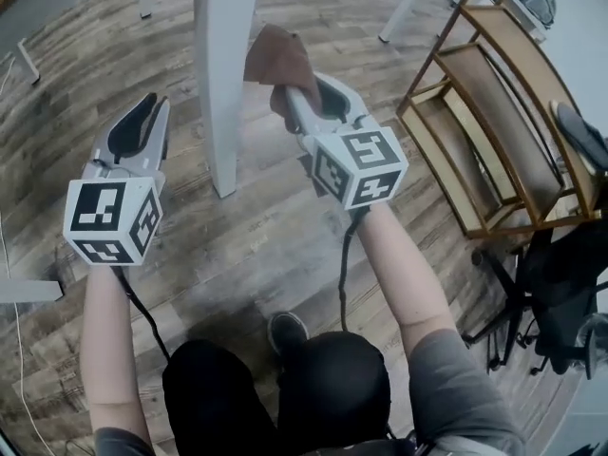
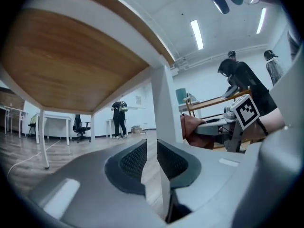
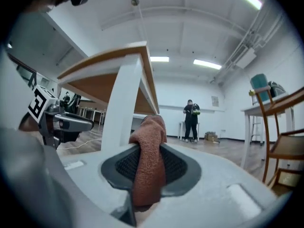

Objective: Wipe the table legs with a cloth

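Floor (image 1: 285,245): grey-brown wood-look planks with a visible grain, running through a large white-walled room lit by ceiling strip lights. One square-section white table leg (image 1: 226,84) stands upper centre of the head view, smooth and matte. Two slimmer white legs of other furniture show at that view's top edge. Seen from below in the left gripper view, the tabletop (image 2: 71,56) has a warm wood-grain underside framed in white. One open wooden shelf rack (image 1: 494,131) with slatted tiers fills the upper right of the head view. One black office chair (image 1: 560,283) stands at the lower right. One cloth (image 3: 148,165), reddish-brown and nubbly like terry, is pinched between the ribbed black pads of the right claw (image 1: 304,88). Its free end rises above the jaws and lies against the right face of the leg. The left claw (image 2: 152,148) is at the left of the leg and apart from it. Its jaws are drawn almost together with only a thin slit between the pads, and nothing is held. Two marker cubes, one per gripper, are white with black square patterns (left cube (image 1: 112,221), right cube (image 1: 359,167)). Two bare forearms reach down to the grippers, and one dark shoe (image 1: 287,331) sits at the lower centre. One person (image 3: 191,120) in dark clothes stands far back in the right gripper view.
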`<state>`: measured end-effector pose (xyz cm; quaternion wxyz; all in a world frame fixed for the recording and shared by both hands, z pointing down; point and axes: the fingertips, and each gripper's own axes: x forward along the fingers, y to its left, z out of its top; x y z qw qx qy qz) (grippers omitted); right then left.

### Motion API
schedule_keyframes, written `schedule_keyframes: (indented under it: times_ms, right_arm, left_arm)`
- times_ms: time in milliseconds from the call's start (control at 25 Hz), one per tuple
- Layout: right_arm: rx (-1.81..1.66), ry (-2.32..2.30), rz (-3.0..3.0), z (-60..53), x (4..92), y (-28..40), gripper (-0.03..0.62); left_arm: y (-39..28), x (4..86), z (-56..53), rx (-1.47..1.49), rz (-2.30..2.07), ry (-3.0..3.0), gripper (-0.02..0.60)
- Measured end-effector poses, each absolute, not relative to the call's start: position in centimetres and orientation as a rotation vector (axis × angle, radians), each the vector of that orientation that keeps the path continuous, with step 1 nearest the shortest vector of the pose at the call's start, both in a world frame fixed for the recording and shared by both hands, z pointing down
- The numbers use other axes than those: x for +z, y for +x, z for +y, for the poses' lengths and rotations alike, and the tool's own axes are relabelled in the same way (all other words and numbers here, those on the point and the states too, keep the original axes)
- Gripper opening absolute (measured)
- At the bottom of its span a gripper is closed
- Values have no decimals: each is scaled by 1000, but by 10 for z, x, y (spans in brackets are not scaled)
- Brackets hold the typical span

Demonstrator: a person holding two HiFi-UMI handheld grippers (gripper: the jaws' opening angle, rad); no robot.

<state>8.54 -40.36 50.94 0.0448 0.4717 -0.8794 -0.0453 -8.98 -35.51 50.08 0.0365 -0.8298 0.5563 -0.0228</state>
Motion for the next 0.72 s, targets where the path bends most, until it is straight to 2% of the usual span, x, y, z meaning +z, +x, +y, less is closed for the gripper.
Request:
schedule_keyframes:
  times_ms: [160, 360, 560, 720]
  right_arm:
    - [-223, 1463, -2778, -404, 431, 77, 83]
    - [-271, 1464, -2808, -405, 404, 61, 83]
    - [-189, 1377, -2756, -404, 460, 51, 83]
    - [-108, 1313, -2674, -406, 531, 49, 83]
  left_arm:
    - [-76, 445, -354, -7, 1652, -2503, 86]
    - [-68, 434, -357, 29, 1634, -2495, 86]
    - [-57, 483, -356, -56, 1641, -2526, 81]
    - [-55, 537, -356, -128, 1689, -2548, 45]
